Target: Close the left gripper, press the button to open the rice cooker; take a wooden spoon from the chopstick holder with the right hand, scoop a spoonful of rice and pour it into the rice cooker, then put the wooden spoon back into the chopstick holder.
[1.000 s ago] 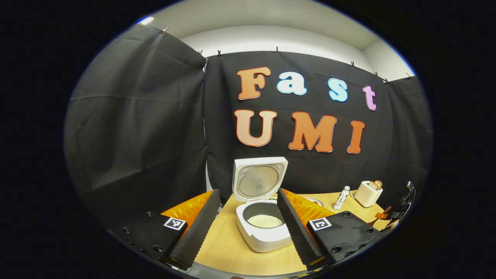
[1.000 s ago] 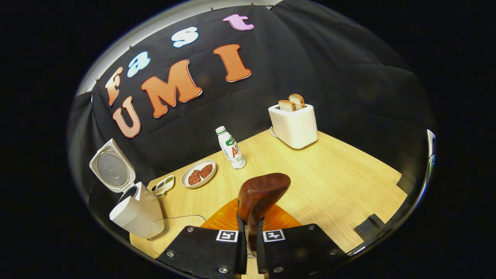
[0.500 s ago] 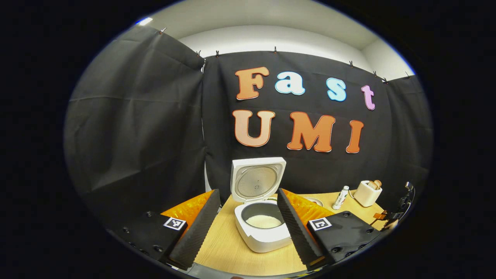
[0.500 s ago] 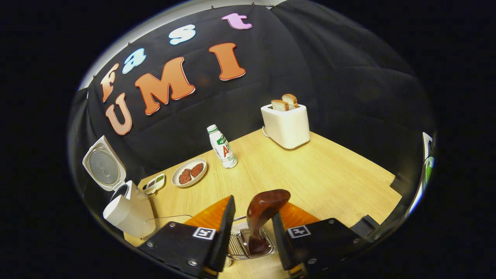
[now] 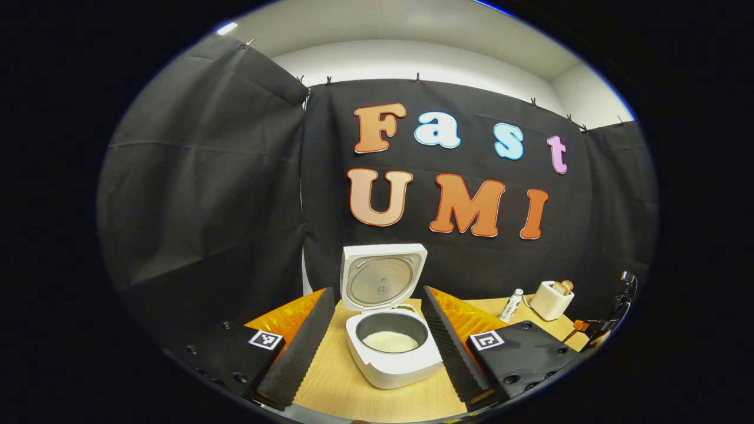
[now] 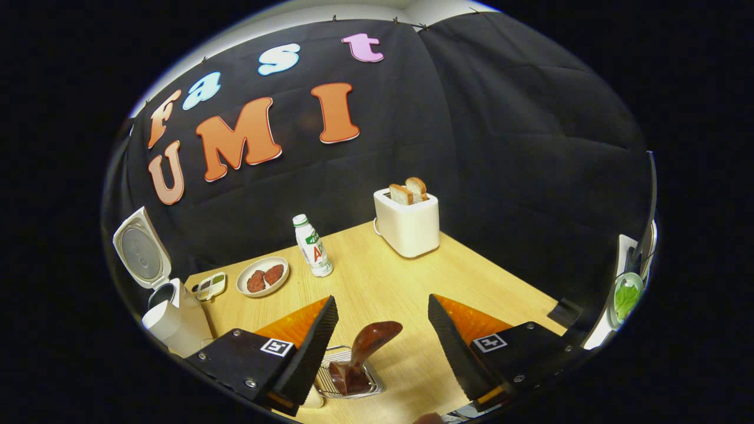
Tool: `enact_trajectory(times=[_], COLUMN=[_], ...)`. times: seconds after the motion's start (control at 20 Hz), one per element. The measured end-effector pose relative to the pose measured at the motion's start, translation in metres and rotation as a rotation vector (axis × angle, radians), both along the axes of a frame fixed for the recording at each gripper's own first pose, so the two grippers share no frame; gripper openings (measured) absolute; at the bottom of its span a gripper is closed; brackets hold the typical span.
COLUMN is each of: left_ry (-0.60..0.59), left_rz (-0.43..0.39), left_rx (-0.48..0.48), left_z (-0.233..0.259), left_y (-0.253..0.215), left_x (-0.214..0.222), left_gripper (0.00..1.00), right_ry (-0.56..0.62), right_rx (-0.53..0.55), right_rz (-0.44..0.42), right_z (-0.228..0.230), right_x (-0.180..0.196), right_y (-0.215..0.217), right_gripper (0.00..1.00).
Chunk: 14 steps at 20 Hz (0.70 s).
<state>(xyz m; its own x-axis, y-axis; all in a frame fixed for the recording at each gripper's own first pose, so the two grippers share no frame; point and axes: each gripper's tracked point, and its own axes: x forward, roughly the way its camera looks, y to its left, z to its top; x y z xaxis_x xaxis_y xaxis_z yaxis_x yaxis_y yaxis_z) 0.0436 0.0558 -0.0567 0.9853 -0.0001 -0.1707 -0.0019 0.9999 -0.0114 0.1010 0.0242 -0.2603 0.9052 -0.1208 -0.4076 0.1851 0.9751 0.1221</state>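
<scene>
Right gripper [image 6: 382, 347] let go: fingers now wide, wooden spoon [image 6: 364, 355] back in chopstick holder [image 6: 349, 372] at 6 o'clock. Left gripper [image 5: 377, 347] wide. Rice cooker [image 5: 392, 347] open, rice inside. Task looks done.

My left gripper [image 5: 377, 306] sits level and low, its two fingers spread wide apart and pointing forward with nothing between them. My right gripper [image 6: 383, 318] is tipped downward, fingers likewise parted wide and touching nothing. In the left gripper view, part of the right gripper [image 5: 595, 327] shows at the far right edge.
</scene>
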Motion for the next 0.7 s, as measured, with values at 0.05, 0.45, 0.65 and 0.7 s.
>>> enact_trajectory(times=[0.05, 0.45, 0.65, 0.7], left_ry=[-0.003, -0.037, -0.014, -0.010], left_rz=[-0.003, -0.053, -0.080, -0.075], left_rx=[0.002, -0.033, -0.039, -0.025], left_z=[0.001, 0.040, 0.055, 0.058], left_y=[-0.001, -0.026, -0.030, -0.027], left_x=[0.004, 0.073, 0.118, 0.130], left_gripper=[1.00, 1.00, 0.99, 0.99], right_ry=[-0.012, -0.094, -0.105, -0.111], right_rx=[-0.010, 0.014, 0.001, -0.008], right_rz=[-0.005, 0.027, 0.041, 0.046], right_z=[0.009, 0.072, 0.085, 0.090], right_x=[0.000, -0.002, -0.004, -0.005], right_y=[-0.002, 0.018, 0.024, 0.025], right_gripper=[0.95, 0.95, 0.95, 0.95])
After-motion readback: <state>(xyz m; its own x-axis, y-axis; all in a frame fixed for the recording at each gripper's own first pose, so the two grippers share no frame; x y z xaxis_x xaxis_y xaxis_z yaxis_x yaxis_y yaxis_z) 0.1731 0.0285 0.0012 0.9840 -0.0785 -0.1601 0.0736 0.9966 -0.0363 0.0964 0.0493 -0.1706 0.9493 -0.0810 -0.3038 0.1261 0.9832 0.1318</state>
